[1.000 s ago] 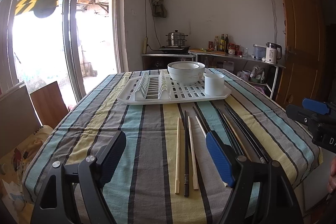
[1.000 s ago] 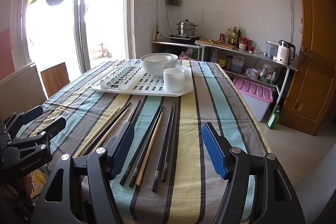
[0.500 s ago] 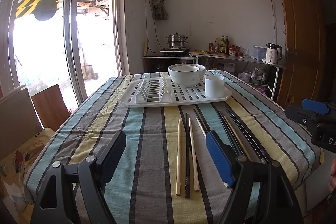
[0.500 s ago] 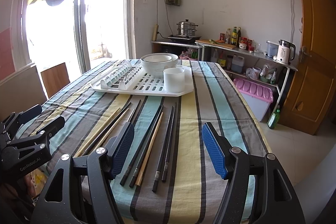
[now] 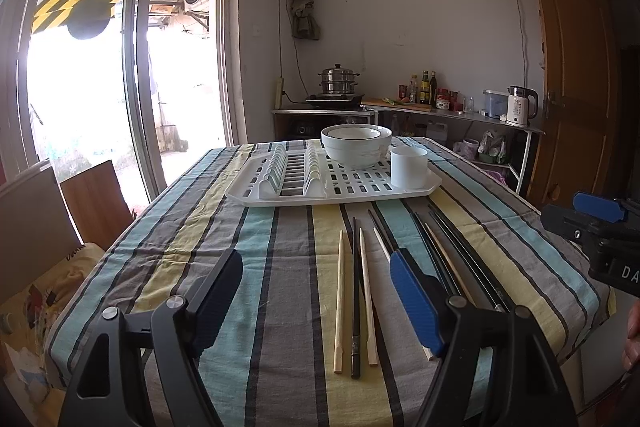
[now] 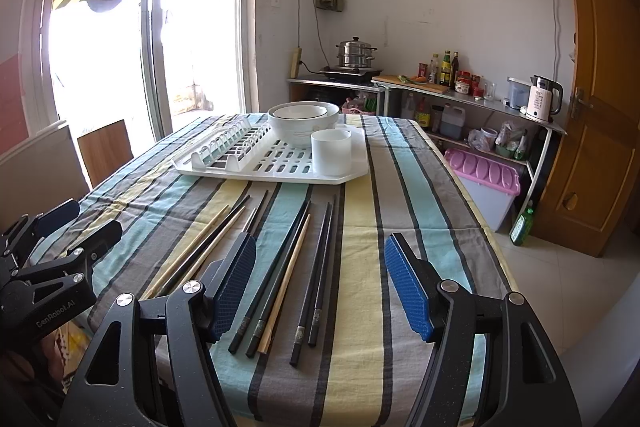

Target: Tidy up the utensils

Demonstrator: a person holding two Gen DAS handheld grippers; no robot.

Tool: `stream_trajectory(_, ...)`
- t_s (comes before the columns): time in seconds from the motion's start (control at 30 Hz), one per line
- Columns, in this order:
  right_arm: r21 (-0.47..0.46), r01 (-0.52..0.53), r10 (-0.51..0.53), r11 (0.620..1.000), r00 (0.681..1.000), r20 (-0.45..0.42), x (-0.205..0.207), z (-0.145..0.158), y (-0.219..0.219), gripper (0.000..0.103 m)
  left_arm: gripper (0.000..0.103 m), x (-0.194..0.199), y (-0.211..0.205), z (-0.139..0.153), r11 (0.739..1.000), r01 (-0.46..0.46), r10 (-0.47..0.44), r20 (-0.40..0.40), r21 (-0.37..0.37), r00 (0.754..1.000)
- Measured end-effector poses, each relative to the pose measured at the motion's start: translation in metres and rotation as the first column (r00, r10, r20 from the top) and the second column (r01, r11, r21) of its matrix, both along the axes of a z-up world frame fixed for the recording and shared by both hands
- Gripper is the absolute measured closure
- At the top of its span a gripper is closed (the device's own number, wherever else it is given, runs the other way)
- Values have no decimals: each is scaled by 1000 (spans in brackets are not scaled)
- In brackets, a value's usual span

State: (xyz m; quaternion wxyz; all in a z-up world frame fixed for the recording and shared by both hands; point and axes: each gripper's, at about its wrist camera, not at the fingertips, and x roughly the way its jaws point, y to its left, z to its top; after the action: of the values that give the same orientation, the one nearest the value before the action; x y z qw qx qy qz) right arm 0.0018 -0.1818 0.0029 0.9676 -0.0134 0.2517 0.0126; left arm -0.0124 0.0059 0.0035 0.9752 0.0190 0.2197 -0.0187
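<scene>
Nearest the cameras, the left gripper and the right gripper hover above the near edge of the worktop, each with its jaws spread wide and nothing between them. Just beyond, the chopsticks lie loose on the striped cloth, wooden and black ones mixed, pointing roughly away from the person; a trio sits to the left, the rest to the right. Nothing looks picked up yet, so the step in hand is probably the first grasp. It would go best taken near the thick ends, jaws crossing the stick, one stick or matched pair at a time. Farther back, the white drying rack holds stacked bowls and a white cup, the likely holder.
</scene>
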Motion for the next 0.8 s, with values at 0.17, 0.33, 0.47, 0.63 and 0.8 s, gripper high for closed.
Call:
stream_trajectory(0.17, 0, 0, 0, 1000, 1000, 2, 0, -2, 1, 36, 27, 1, 1, 0, 1000, -2, 2, -3, -7, 1000)
stream_trajectory(0.33, 1, -1, 1, 1000, 1000, 0, 1, 0, 0, 36, 27, 2, 2, -1, 1000, -6, 6, -8, -9, 1000)
stream_trajectory(0.47, 1, 1, -1, 1000, 1000, 2, 1, 0, 0, 36, 27, 3, 3, -2, 1000, -8, 8, -10, -9, 1000)
stream_trajectory(0.63, 0, 1, -1, 1000, 1000, 0, 1, -1, 0, 36, 27, 4, 3, -3, 1000, -7, 7, -14, -6, 1000)
stream_trajectory(0.8, -3, 2, -2, 1000, 1000, 2, 5, -3, 2, 36, 28, 6, 2, -4, 1000, -5, 5, -16, -1, 1000)
